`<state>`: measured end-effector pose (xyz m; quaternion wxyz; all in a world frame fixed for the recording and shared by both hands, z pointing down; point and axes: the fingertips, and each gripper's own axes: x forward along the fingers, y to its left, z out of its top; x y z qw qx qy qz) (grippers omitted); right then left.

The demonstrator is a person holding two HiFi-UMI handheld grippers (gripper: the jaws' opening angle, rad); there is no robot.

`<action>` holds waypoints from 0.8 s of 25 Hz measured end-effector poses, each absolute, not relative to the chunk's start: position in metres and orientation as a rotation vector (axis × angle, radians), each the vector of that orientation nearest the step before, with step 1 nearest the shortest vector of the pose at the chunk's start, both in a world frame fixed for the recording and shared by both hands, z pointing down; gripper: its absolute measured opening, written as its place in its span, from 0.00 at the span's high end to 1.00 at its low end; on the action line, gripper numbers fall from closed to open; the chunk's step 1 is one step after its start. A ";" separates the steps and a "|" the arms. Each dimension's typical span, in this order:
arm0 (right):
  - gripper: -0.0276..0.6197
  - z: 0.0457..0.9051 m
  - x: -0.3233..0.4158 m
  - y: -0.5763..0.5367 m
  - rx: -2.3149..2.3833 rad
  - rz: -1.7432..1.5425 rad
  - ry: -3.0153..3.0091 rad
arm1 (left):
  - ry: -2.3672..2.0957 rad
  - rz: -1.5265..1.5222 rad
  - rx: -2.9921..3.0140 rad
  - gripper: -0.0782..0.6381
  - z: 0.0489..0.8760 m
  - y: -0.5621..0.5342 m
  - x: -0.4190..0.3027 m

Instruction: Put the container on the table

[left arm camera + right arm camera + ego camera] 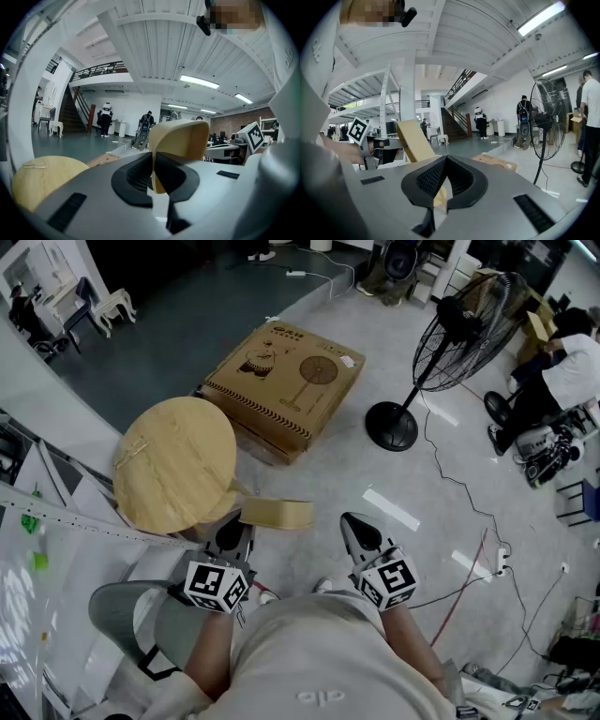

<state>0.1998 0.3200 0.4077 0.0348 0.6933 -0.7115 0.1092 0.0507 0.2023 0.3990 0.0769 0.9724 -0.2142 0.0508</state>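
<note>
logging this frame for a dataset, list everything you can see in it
light wooden oval container: one, tan, in the air right of the table
round wooden table: one, light wood, left of centre
flat cardboard box: one, brown with a fan drawing, on the floor beyond the table
black pedestal fan: one, black, standing upper right
floor cables: several, black and red, trailing across the floor at right
person in a white top: one, far right edge
left gripper: one, grey with black jaws, shut on the container's wall
right gripper: one, grey with black jaws, jaws together, empty, right of the container
</note>
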 end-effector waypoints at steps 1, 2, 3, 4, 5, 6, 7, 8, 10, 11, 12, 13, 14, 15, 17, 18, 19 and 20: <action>0.92 0.408 0.206 0.323 2.133 0.340 -2.190 | -0.647 0.156 2.912 0.85 0.399 0.204 0.057; 0.92 0.409 0.213 0.326 2.135 0.344 -2.194 | -0.654 0.161 2.909 0.85 0.399 0.206 0.063; 0.92 0.409 0.219 0.329 2.139 0.347 -2.200 | -0.662 0.166 2.906 0.85 0.400 0.208 0.069; 0.92 0.409 0.225 0.332 2.143 0.349 -2.207 | -0.670 0.173 2.901 0.85 0.401 0.211 0.075; 0.92 0.410 0.232 0.336 2.146 0.352 -2.215 | -0.678 0.179 2.894 0.85 0.403 0.213 0.080; 0.92 0.411 0.238 0.340 2.148 0.354 -2.221 | -0.684 0.184 2.889 0.85 0.405 0.216 0.086; 0.92 0.413 0.245 0.343 2.149 0.357 -2.225 | -0.690 0.190 2.885 0.85 0.406 0.218 0.091; 0.92 0.414 0.251 0.345 2.151 0.362 -2.228 | -0.698 0.198 2.884 0.85 0.408 0.220 0.096; 0.92 0.416 0.264 0.349 2.155 0.374 -2.235 | -0.719 0.217 2.880 0.85 0.409 0.223 0.105; 0.92 0.417 0.270 0.350 2.157 0.380 -2.238 | -0.729 0.227 2.874 0.85 0.410 0.224 0.109; 0.92 0.418 0.275 0.350 2.160 0.386 -2.239 | -0.737 0.237 2.866 0.85 0.411 0.225 0.112; 0.92 0.420 0.279 0.349 2.163 0.393 -2.239 | -0.742 0.249 2.858 0.85 0.414 0.224 0.113; 0.92 0.422 0.282 0.347 2.166 0.401 -2.239 | -0.746 0.261 2.852 0.85 0.417 0.223 0.114; 0.92 0.424 0.284 0.344 2.168 0.409 -2.239 | -0.750 0.271 2.850 0.85 0.420 0.219 0.114; 0.92 0.428 0.285 0.333 2.166 0.420 -2.239 | -0.757 0.278 2.844 0.85 0.426 0.208 0.114; 0.92 0.430 0.285 0.325 2.162 0.424 -2.238 | -0.759 0.278 2.840 0.85 0.428 0.200 0.114; 0.92 0.431 0.284 0.317 2.157 0.429 -2.237 | -0.759 0.280 2.834 0.85 0.430 0.192 0.115; 0.92 0.433 0.284 0.308 2.152 0.434 -2.235 | -0.758 0.283 2.827 0.85 0.433 0.184 0.115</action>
